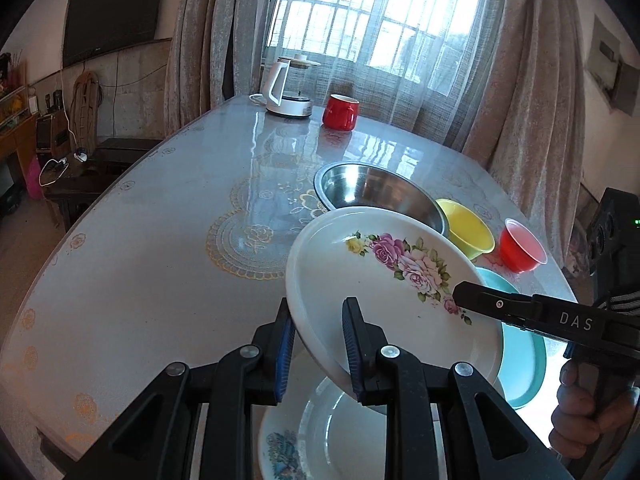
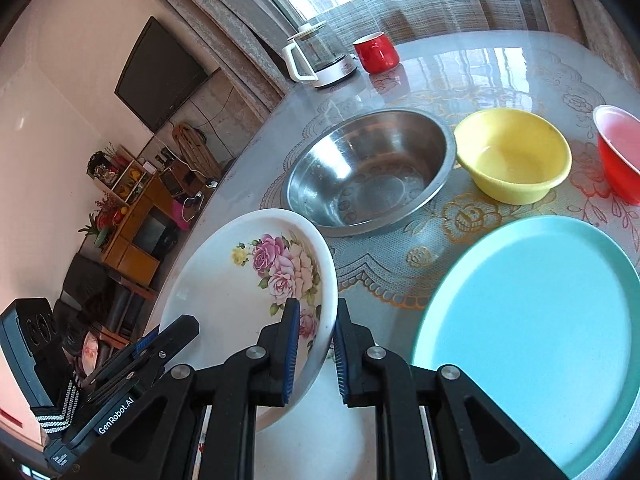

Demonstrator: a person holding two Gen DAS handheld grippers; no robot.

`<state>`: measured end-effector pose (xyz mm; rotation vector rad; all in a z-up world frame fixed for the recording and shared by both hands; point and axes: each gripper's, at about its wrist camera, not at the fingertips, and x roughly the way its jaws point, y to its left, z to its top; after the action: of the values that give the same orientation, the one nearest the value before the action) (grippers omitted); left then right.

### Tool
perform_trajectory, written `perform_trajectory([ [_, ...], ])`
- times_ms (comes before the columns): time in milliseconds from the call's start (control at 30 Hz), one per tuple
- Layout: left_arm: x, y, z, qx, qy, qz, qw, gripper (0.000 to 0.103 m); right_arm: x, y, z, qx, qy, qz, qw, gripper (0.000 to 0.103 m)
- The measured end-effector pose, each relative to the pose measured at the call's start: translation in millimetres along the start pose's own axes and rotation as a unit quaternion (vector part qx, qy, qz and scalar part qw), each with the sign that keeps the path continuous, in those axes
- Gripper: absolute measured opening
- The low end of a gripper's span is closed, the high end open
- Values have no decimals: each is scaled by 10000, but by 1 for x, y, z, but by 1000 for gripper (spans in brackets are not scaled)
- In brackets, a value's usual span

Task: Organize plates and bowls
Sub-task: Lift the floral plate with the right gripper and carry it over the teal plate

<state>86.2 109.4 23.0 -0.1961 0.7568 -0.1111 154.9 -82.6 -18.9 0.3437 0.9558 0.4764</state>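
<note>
- Black jaws of the left gripper point(image 1: 318, 346) fill the foreground, blue pads pinched narrowly on the near rim of the rose-patterned plate point(image 1: 384, 280); the right gripper point(image 2: 316, 350) clamps the opposite rim of the same plate, its jaws also nearly closed

- Held by both grippers, the rose plate hangs tilted and clear of the table point(image 1: 140, 264), above a second white plate with a blue motif point(image 1: 320, 440) lying flat at the table's near edge

- Beside it to the right, a teal plate point(image 2: 540, 340) lies flat and alone; nothing is stacked on it

- Further back, 3 bowls sit apart in a row: a steel bowl point(image 2: 368, 172), a yellow bowl point(image 2: 514, 156) just beside it, and a red bowl point(image 2: 618, 152) beyond that; none is nested in another

- At the far end stand a white kettle point(image 1: 286, 88) and a red mug point(image 1: 340, 111), well away from the dishes

- Judging by this layout, the task looks early: 1 plate is in transit, no pile of plates is visible, and the bowls are unsorted; remaining work seems to be stacking the 3 plates, then nesting the 3 bowls, probably smaller ones into the steel bowl
</note>
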Motion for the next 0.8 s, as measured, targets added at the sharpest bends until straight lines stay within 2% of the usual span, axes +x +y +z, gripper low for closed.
perform_trajectory([
  [367,20,-91,-3,625,257,-477,9966,24,-63,-70,-17,745,-508,-258,9956,16],
  [800,60,-162,-15,1207,788,-675,9872,24,-92,-140,-33,1346,-734,-639,9861,16],
])
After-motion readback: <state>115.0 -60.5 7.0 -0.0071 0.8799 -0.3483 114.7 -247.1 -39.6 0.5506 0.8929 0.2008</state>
